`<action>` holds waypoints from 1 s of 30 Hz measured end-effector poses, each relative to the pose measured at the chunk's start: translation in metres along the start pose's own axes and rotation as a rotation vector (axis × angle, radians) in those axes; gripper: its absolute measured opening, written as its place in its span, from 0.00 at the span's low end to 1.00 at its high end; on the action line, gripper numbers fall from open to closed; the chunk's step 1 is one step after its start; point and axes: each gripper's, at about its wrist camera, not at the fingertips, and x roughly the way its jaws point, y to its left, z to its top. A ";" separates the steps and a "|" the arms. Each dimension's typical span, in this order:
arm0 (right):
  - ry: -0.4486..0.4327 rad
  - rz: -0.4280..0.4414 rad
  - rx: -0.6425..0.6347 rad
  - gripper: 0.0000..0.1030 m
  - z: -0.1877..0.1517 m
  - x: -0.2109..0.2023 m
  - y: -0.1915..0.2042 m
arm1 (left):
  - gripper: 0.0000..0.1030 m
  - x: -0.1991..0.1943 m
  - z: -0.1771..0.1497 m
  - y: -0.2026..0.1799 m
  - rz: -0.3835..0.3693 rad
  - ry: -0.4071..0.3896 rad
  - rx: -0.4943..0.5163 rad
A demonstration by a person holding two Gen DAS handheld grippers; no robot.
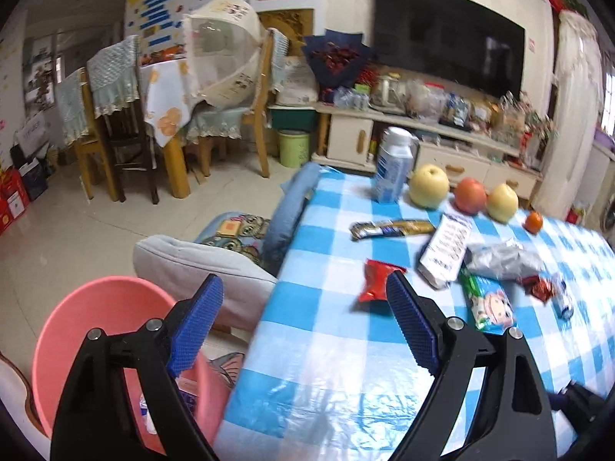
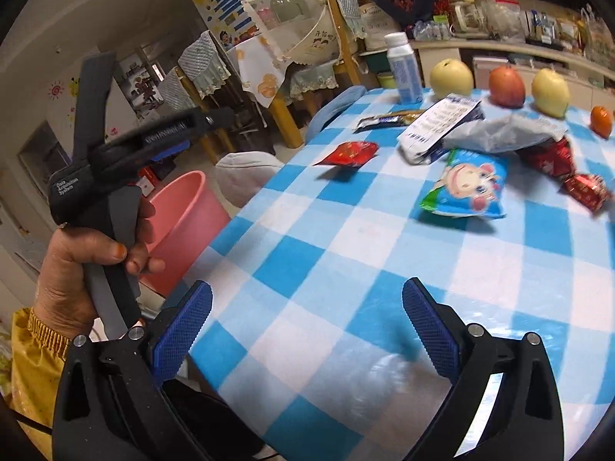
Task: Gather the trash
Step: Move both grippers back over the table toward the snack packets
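Observation:
Trash lies on the blue-checked table (image 1: 326, 365): a red wrapper (image 1: 378, 282) (image 2: 348, 153), a dark and gold snack bar (image 1: 392, 228), a white carton on its side (image 1: 447, 249) (image 2: 438, 126), a crumpled grey bag (image 1: 503, 257) (image 2: 499, 134), a green cartoon packet (image 1: 488, 305) (image 2: 465, 188) and red foil wrappers (image 2: 569, 171). A pink bin (image 1: 96, 307) (image 2: 184, 211) stands on the floor left of the table, with some trash inside. My left gripper (image 1: 305, 324) is open and empty over the table's left edge. My right gripper (image 2: 307, 328) is open and empty above the near cloth.
A white bottle (image 1: 394, 165), two yellow apples (image 1: 428, 186), a red apple (image 1: 471, 196) and a small orange (image 1: 533, 222) line the table's far side. A grey cushion (image 1: 200, 265) and chairs stand left. A hand in a yellow sleeve (image 2: 80, 265) holds the left tool.

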 end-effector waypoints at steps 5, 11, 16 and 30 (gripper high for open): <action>0.005 -0.019 0.033 0.95 0.000 -0.010 -0.018 | 0.85 0.004 -0.001 -0.026 -0.021 0.003 0.065; 0.013 -0.070 0.009 0.95 0.001 -0.022 -0.031 | 0.85 0.009 -0.005 -0.052 -0.054 0.025 0.093; -0.001 -0.111 0.015 0.95 0.003 -0.035 -0.045 | 0.85 0.015 -0.006 -0.071 -0.095 0.043 0.093; -0.082 -0.285 0.126 0.95 0.015 -0.088 -0.125 | 0.85 0.033 -0.019 -0.142 -0.254 0.125 0.167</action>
